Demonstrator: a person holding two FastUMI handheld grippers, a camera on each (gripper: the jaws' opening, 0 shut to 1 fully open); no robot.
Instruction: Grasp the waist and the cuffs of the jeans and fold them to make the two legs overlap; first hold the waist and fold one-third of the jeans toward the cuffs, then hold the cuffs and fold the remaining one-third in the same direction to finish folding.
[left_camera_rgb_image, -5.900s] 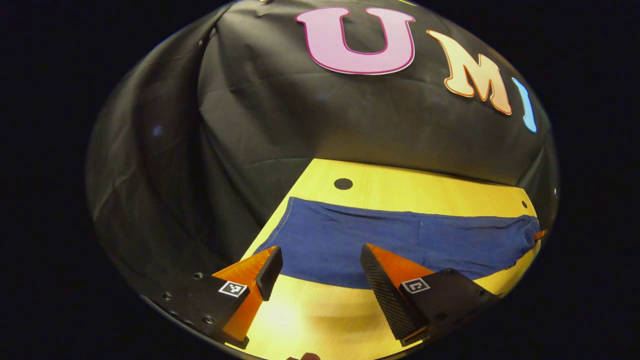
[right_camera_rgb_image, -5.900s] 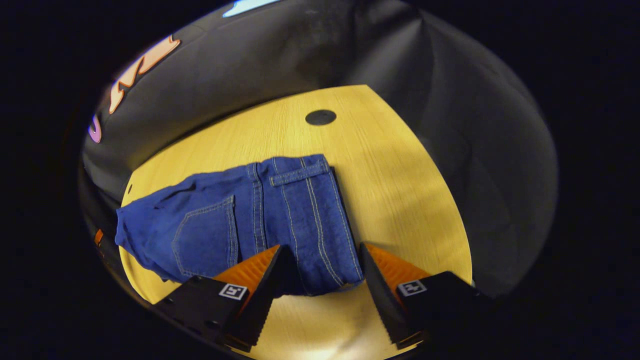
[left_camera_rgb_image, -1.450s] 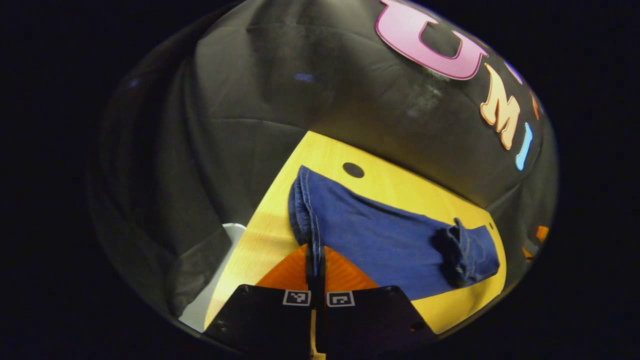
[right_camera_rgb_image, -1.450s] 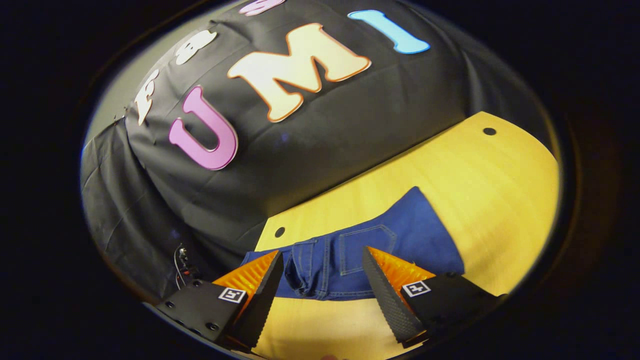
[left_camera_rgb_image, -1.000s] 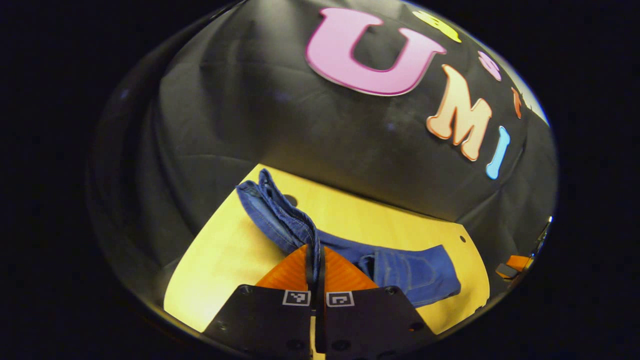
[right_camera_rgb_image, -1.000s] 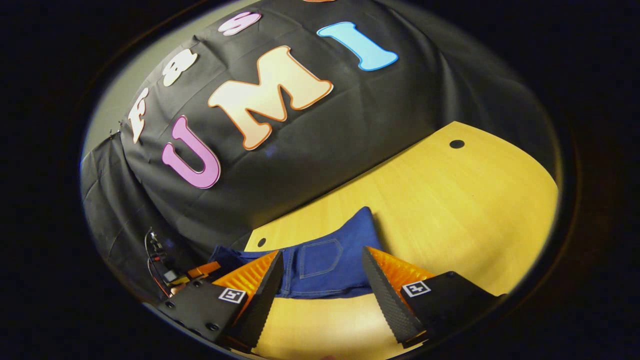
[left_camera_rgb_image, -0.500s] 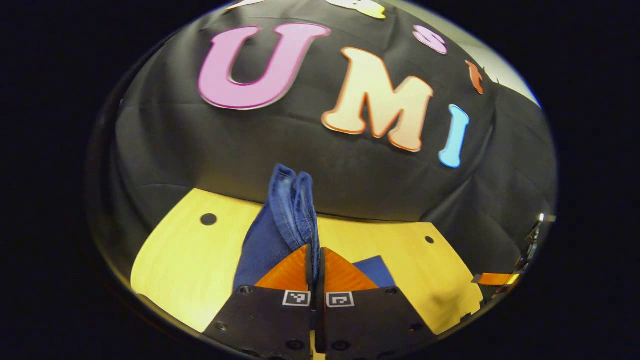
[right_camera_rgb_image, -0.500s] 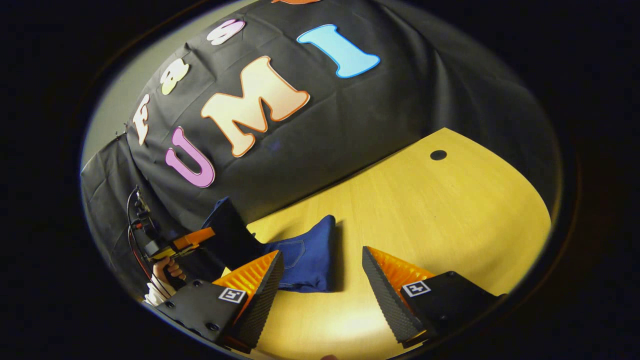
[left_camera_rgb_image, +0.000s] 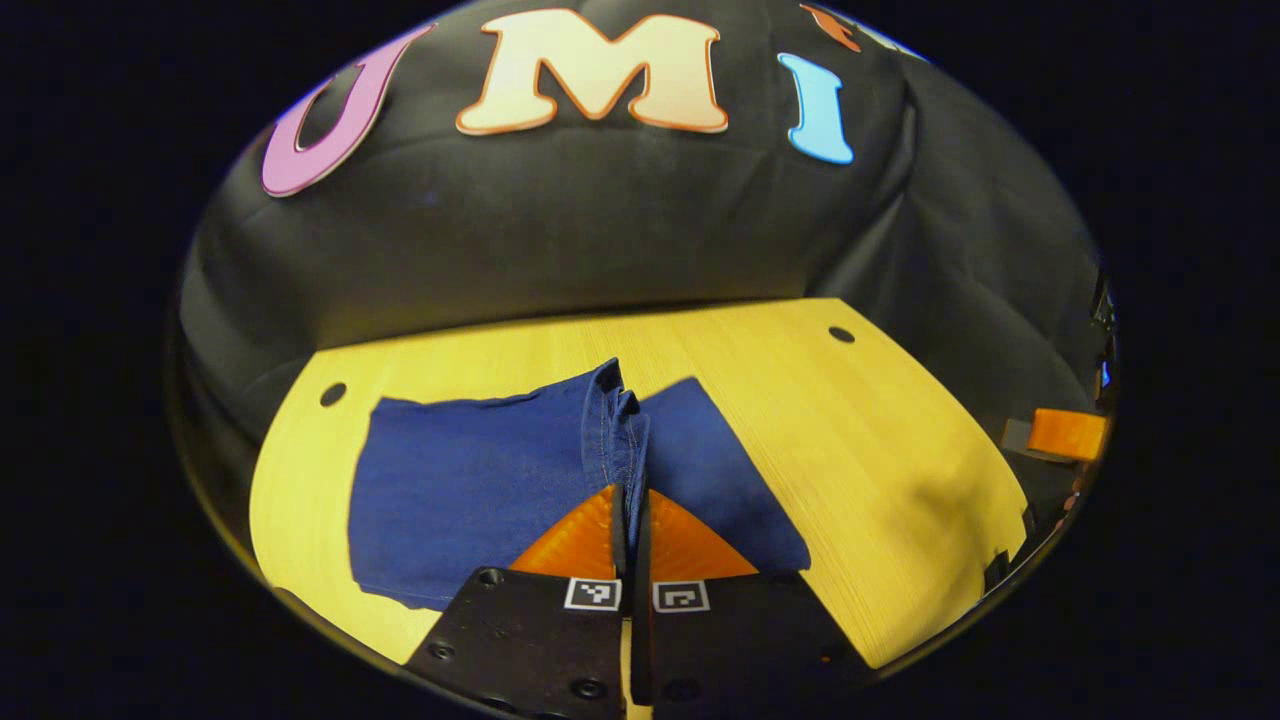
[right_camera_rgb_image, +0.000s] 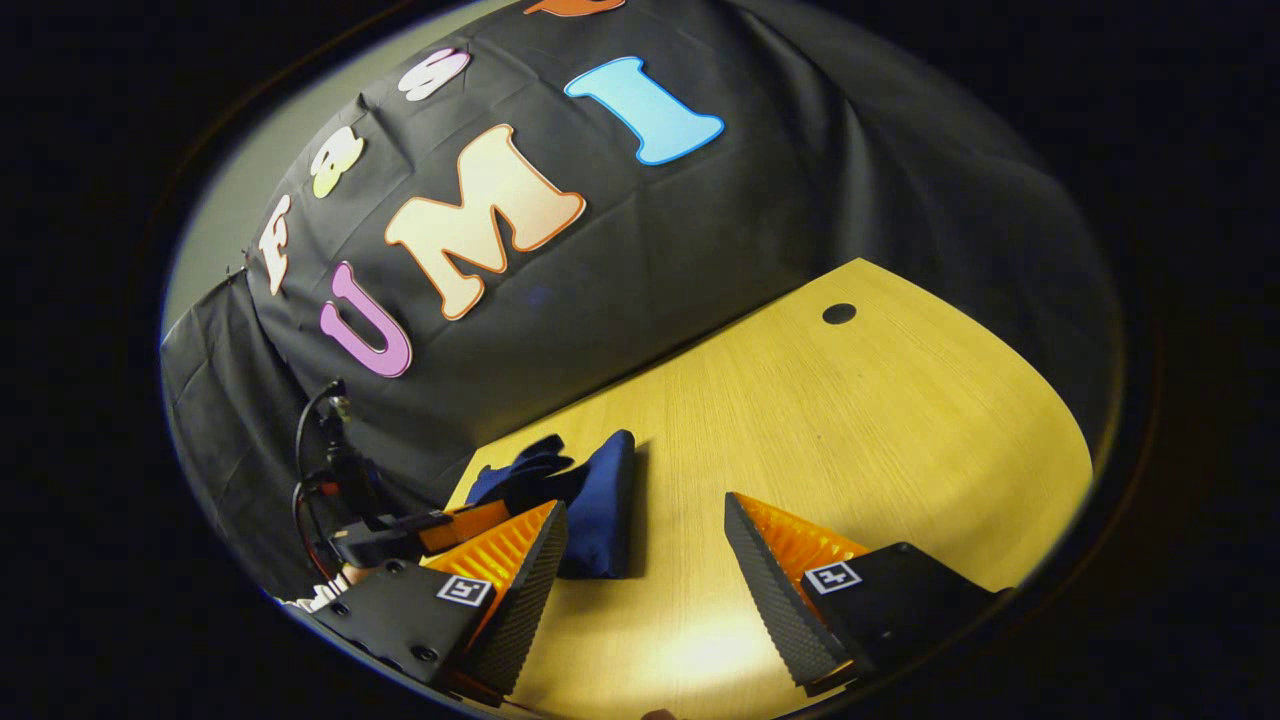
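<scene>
Clamping the cuffs (left_camera_rgb_image: 612, 395) between its closed fingers, the left gripper (left_camera_rgb_image: 630, 520) holds that hemmed end of the jeans (left_camera_rgb_image: 470, 490) raised over the rest of the blue denim, which lies folded flat on the yellow wooden table (left_camera_rgb_image: 860, 470). Denim spreads to both sides of the pinched cuffs, more of it to the left. From the right gripper view, the jeans (right_camera_rgb_image: 600, 510) sit as a compact stack near the table's far-left edge, with the left gripper (right_camera_rgb_image: 440, 530) just beside them. The right gripper (right_camera_rgb_image: 645, 570) hovers over bare tabletop (right_camera_rgb_image: 850, 420), fingers spread wide and holding nothing.
</scene>
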